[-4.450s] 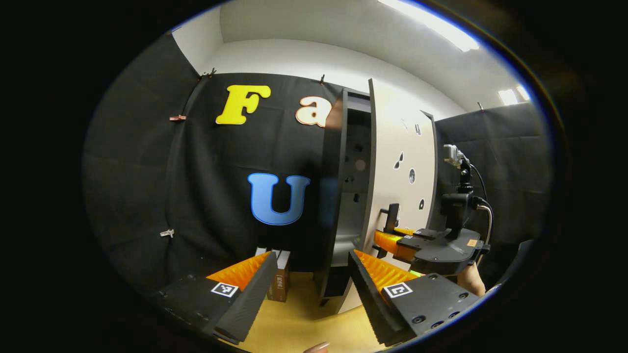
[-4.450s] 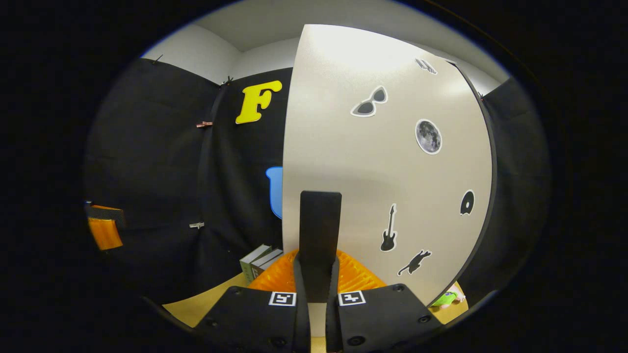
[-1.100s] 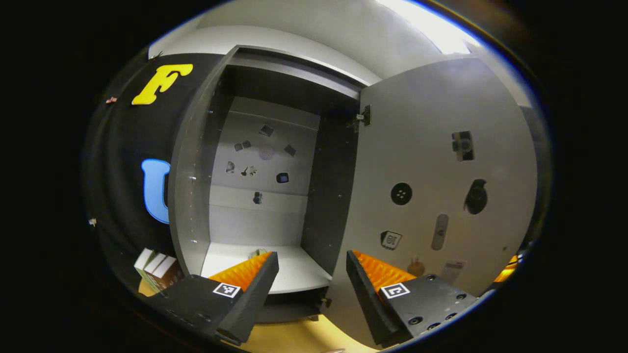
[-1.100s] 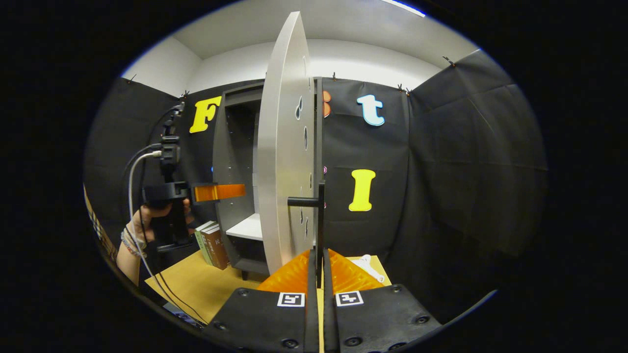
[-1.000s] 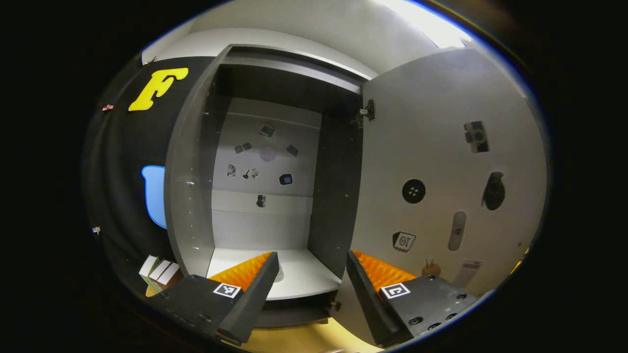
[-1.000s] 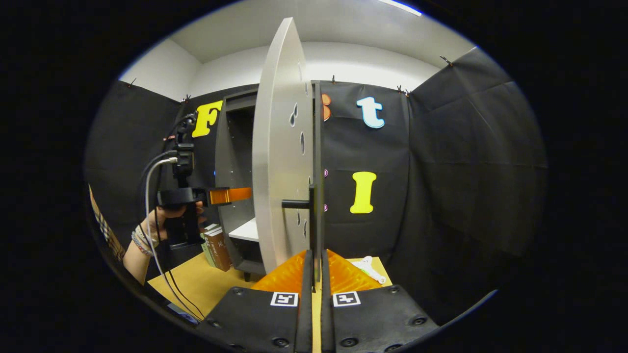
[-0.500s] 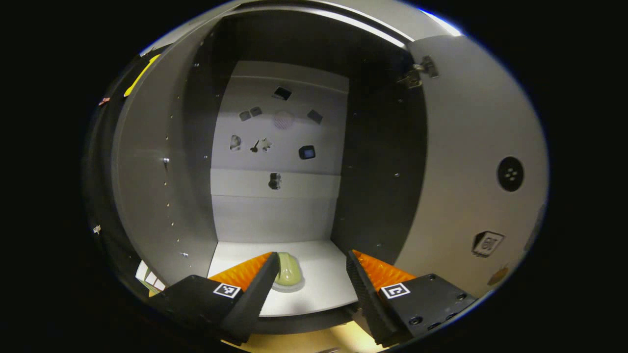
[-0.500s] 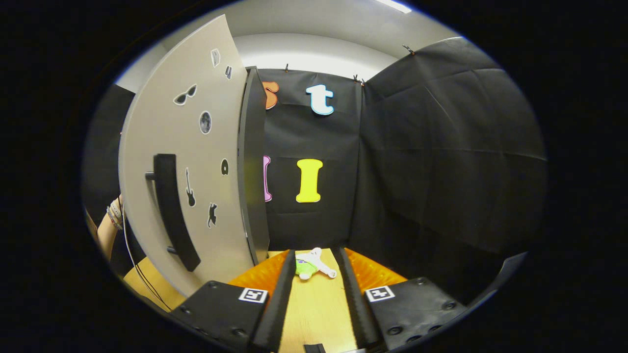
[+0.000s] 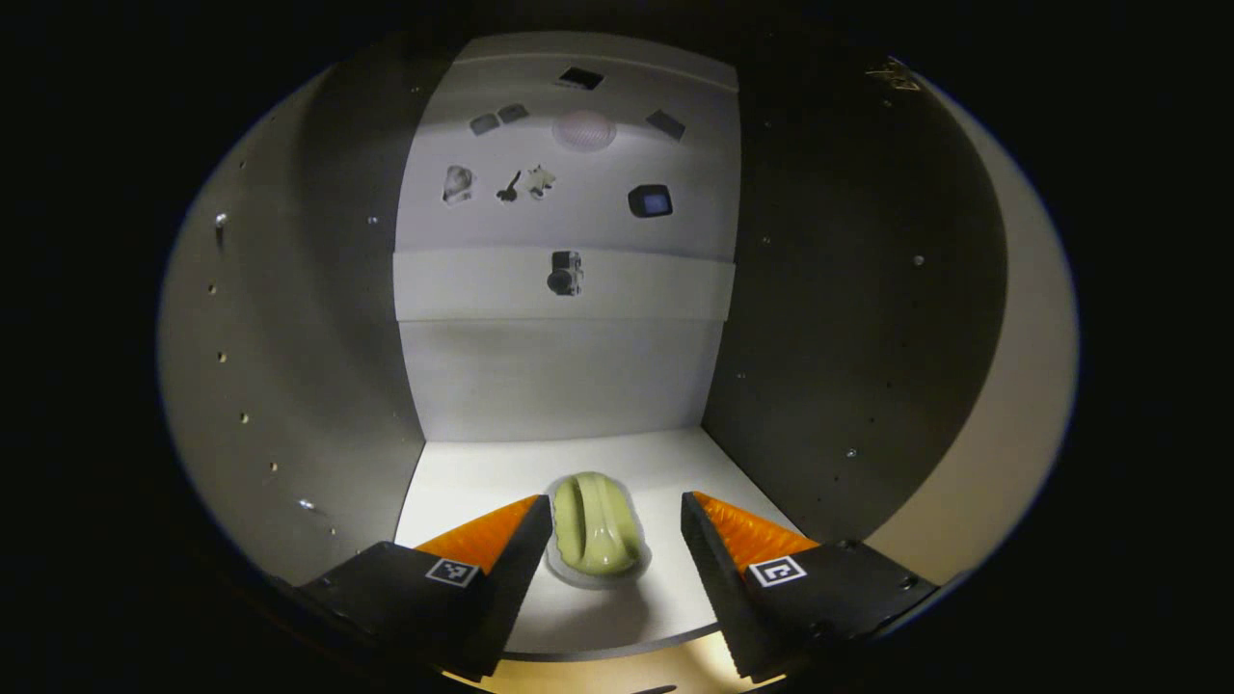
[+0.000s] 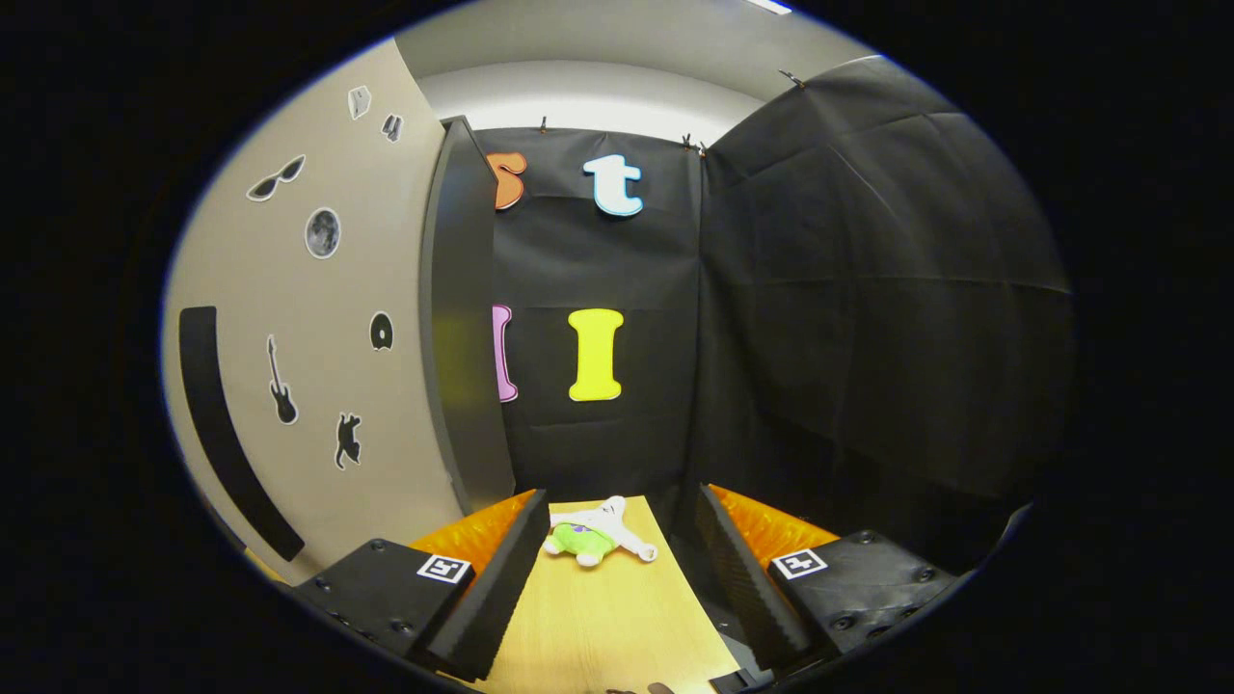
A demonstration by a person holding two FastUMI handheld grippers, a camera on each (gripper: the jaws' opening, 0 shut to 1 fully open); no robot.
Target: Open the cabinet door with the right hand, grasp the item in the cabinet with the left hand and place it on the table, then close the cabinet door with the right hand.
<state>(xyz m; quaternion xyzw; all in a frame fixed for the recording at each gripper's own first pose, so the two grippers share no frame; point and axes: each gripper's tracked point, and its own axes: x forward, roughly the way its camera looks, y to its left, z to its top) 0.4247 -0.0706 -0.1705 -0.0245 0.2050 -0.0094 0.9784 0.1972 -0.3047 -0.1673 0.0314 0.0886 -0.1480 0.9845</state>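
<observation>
A pale green rounded item [image 9: 596,525] lies on the white cabinet shelf [image 9: 463,472], wrapped in clear film. My left gripper [image 9: 615,540] is inside the cabinet, open, one finger on each side of the item with gaps to both. In the right gripper view the cabinet door [image 10: 318,386] stands wide open at the left, its long black handle [image 10: 224,434] free. My right gripper [image 10: 617,559] is open over the yellow wooden table [image 10: 607,627], holding nothing.
The cabinet's dark side walls [image 9: 848,318] close in on both sides, and the back panel [image 9: 564,222] carries several stickers. A small green and white plush toy [image 10: 596,535] lies on the table beyond the right gripper, near the booth's black wall.
My left gripper has pushed deeper into the cabinet until the green item lies between its fingers. My right gripper has let go of the door handle, opened, and swung right of the door.
</observation>
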